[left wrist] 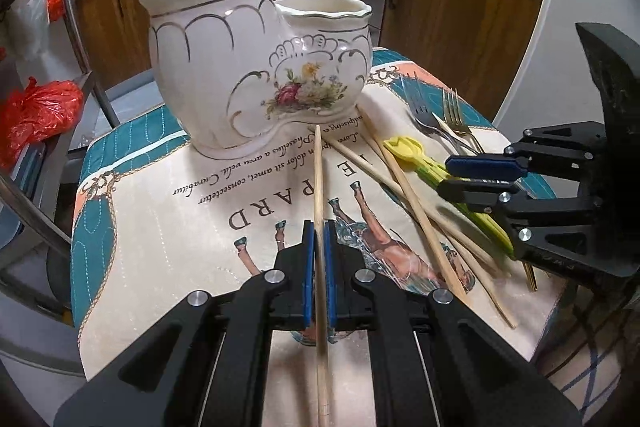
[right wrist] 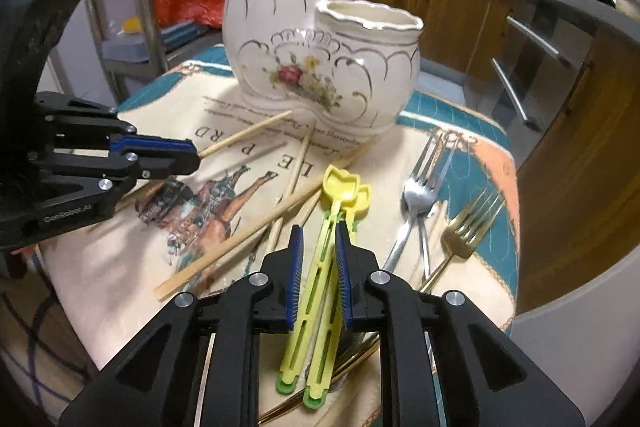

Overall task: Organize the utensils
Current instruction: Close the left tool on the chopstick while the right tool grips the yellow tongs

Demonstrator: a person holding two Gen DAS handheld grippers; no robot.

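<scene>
L gripper (left wrist: 319, 227) clamps one pale wooden chopstick (left wrist: 318, 171) above the tablecloth (left wrist: 160, 227) – tip toward the white floral ceramic utensil holder (left wrist: 256, 67). R gripper (right wrist: 318, 231) pinches yellow-green plastic tongs (right wrist: 320, 267) – loose chopsticks (right wrist: 248, 231), forks (right wrist: 416, 203) nearby.

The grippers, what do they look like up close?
Both the left gripper and right gripper are black plastic linkages with cut-out arms, silver pivot pins and flat blue ribbed pads. The left one's side carries small white lettering. No cables or sleeves show.
</scene>
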